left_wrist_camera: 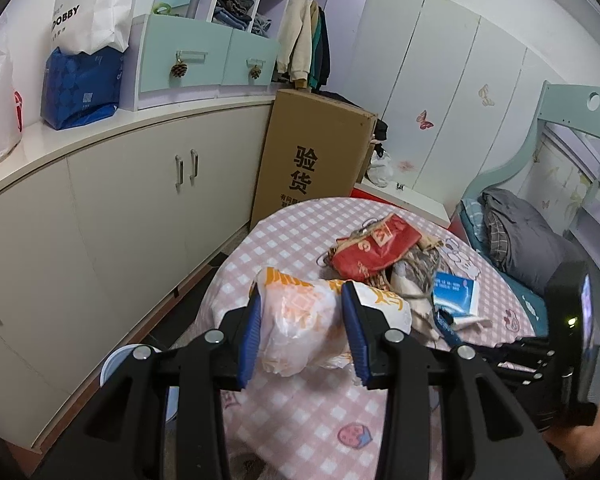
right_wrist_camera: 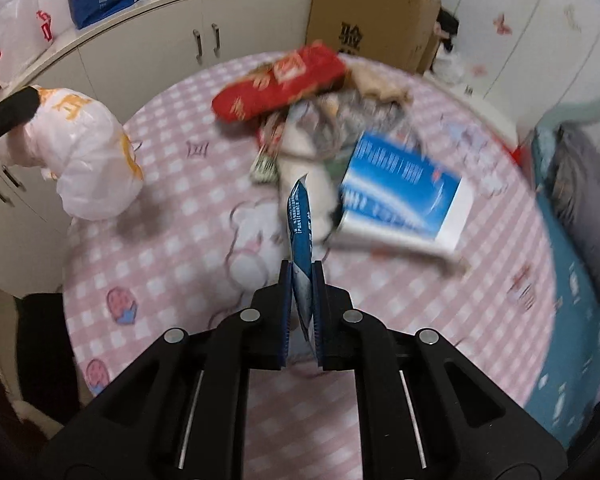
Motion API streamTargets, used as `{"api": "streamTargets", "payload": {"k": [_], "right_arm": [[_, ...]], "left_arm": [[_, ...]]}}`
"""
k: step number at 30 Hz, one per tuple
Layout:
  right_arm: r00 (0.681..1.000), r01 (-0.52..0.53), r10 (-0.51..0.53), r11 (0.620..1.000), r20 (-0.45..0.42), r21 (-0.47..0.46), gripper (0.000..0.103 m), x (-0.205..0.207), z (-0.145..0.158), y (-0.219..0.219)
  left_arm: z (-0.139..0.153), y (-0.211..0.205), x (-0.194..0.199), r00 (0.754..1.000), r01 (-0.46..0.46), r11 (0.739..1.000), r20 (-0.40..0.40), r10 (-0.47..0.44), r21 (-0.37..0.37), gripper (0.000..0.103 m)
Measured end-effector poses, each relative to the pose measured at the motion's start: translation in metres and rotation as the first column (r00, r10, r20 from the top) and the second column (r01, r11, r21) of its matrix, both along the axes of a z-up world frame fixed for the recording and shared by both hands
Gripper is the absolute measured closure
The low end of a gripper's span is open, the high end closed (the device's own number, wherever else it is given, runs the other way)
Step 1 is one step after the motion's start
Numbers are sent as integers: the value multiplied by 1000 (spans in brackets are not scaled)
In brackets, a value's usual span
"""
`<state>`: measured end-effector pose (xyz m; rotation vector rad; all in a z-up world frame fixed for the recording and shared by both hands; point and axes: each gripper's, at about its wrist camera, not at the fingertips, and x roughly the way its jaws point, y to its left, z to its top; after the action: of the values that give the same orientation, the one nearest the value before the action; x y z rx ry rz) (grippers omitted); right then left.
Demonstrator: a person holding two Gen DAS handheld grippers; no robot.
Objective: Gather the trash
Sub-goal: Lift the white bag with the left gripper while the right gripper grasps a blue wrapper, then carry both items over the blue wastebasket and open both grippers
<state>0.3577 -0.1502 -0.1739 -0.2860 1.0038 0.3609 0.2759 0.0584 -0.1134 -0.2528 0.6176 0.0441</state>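
Observation:
My left gripper point(left_wrist_camera: 303, 300) is shut on a white and orange plastic bag point(left_wrist_camera: 300, 320) and holds it above the pink checked table point(left_wrist_camera: 300, 412); the bag also shows in the right wrist view point(right_wrist_camera: 88, 152). My right gripper point(right_wrist_camera: 301, 280) is shut on a thin blue wrapper point(right_wrist_camera: 300, 216) that sticks up between the fingers. Beyond it on the table lie a red packet point(right_wrist_camera: 276, 88), a blue and white box point(right_wrist_camera: 404, 196) and crumpled paper scraps point(right_wrist_camera: 340, 128). The red packet point(left_wrist_camera: 376, 250) and the box point(left_wrist_camera: 454, 292) also show in the left wrist view.
Cream cabinets point(left_wrist_camera: 120, 208) with a counter run along the left. A tall cardboard box point(left_wrist_camera: 312, 160) stands behind the table. White wardrobe doors point(left_wrist_camera: 452, 100) are at the back. A bed point(left_wrist_camera: 512, 240) lies on the right. A blue pack point(left_wrist_camera: 80, 88) sits on the counter.

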Motion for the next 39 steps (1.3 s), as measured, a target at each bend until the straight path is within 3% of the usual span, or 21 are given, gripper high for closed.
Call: {"api": "streamTargets", "payload": {"k": [4, 8, 16, 25, 29, 34, 36, 38, 39], "right_arm": [[1000, 20, -20, 998, -6, 66, 93, -17, -8, 1], [999, -12, 6, 990, 38, 142, 93, -38, 4, 27], [980, -187, 161, 943, 114, 277, 93, -64, 21, 129], [954, -289, 299, 907, 15, 307, 93, -55, -45, 261], [952, -288, 305, 909, -9, 301, 93, -40, -77, 303], [955, -270, 294, 914, -34, 302, 93, -25, -105, 330], [957, -261, 288, 914, -41, 310, 93, -20, -113, 334], [958, -252, 281, 917, -50, 309, 93, -14, -120, 339], [958, -250, 280, 917, -55, 309, 93, -12, -123, 342]], "left_arm": [[-3, 9, -12, 1000, -18, 1000, -14, 18, 17, 65], [-7, 28, -24, 998, -53, 999, -22, 53, 13, 65], [-26, 102, -49, 977, -202, 979, -67, 204, 41, 65], [-93, 207, -48, 889, -375, 923, -251, 384, 83, 65], [-130, 242, -34, 850, -408, 909, -329, 411, 82, 65], [-162, 265, -12, 822, -421, 903, -382, 421, 88, 64], [-174, 273, -2, 819, -418, 905, -399, 412, 77, 58], [-186, 280, 8, 809, -421, 904, -421, 410, 71, 38], [-191, 282, 12, 810, -410, 910, -433, 395, 64, 36]]}}
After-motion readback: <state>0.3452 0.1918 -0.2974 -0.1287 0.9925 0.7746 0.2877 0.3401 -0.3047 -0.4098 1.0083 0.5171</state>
